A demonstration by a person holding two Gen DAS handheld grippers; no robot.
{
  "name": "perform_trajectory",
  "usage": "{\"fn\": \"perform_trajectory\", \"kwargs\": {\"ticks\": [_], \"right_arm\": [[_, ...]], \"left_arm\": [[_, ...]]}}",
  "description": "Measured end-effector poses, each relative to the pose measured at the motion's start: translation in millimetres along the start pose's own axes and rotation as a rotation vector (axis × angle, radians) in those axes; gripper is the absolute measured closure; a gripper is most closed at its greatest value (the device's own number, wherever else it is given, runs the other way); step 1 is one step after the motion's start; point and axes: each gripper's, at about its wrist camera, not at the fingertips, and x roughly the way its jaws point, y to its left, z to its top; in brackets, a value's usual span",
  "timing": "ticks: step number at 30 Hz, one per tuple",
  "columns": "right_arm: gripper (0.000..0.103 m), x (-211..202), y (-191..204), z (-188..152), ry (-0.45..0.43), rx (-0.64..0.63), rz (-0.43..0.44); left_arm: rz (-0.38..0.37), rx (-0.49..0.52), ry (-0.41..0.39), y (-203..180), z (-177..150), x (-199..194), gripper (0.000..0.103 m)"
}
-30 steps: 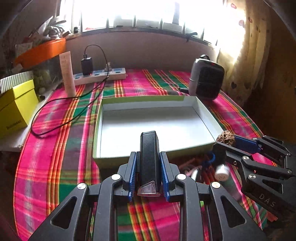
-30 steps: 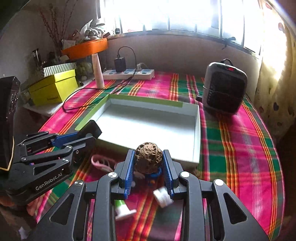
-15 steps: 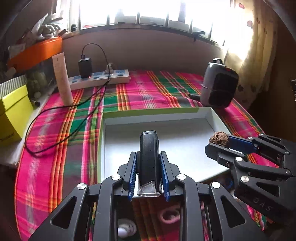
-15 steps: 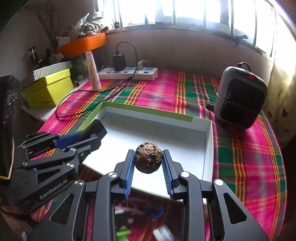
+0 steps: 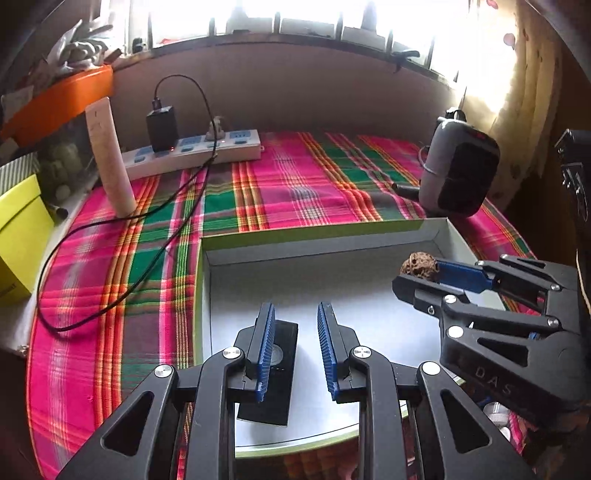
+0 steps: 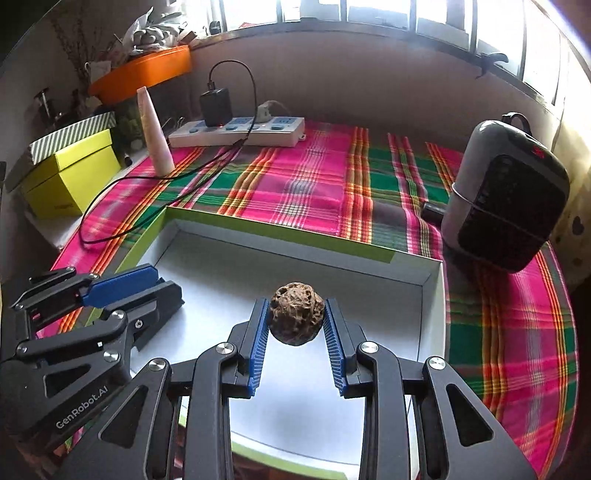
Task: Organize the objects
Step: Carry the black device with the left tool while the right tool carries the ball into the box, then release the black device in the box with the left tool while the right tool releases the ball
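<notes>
The white tray [image 6: 430, 295] has low walls and much bare floor. The left gripper [image 5: 295, 332] is wide open above the black device [image 5: 275, 376]. The right gripper [image 6: 295, 332] clamps the walnut [image 6: 296, 313].

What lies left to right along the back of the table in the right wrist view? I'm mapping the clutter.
yellow box → cone-shaped bottle → black charger on the power strip → grey heater

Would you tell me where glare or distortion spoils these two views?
Left wrist view: the window is blown out white, and fisheye bends the tablecloth edges. Right wrist view: similar window glare, yet the walnut in the right gripper stays sharp.
</notes>
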Motion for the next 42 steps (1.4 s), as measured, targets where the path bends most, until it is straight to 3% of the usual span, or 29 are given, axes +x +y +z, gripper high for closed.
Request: {"fn": "perform_trajectory", "kwargs": {"ticks": [9,21,26,34,38,42], "right_arm": [[0.072,17,-6,10,0.04,0.015,0.019],[0.072,40,-6,21,0.073,-0.004,-0.018],[0.072,45,-9,22,0.098,0.006,-0.013],[0.072,46,-5,24,0.104,-0.011,-0.012],[0.055,45,-3,23,0.106,-0.017,0.001],[0.055,42,-3,22,0.102,-0.008,-0.011]], "left_arm": [[-0.002,0.016,0.015,2,-3,5,0.081],[0.007,-0.01,0.02,16,-3,5,0.08],[-0.019,0.003,0.022,15,-5,2,0.069],[0.001,0.016,0.049,14,-12,4,0.068],[0.005,0.015,0.052,14,-13,4,0.068],[0.011,0.019,0.056,12,-16,4,0.068]]}}
